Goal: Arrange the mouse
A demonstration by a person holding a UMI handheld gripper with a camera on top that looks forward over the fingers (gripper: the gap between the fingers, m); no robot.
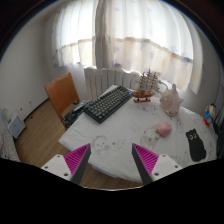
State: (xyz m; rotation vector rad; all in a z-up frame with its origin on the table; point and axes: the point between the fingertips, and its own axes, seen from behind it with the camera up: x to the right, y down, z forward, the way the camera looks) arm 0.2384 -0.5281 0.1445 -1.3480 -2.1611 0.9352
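Pink and rounded, what we take for the mouse (163, 129) sits right of centre on the white table (120, 135). Our gripper (112, 158) hangs released, empty, well short of it: we judge this the approach. Next, steer right and forward. Keyboard (108, 103) and ship model (147, 88) stand beyond, not blocking.

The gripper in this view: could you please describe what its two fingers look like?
The gripper has two pale, whitish fingers that widen toward their bases. Each bears a bright magenta pad on its inner face, triangular in outline and ribbed with fine parallel lines. No cables, markings or sleeves show.
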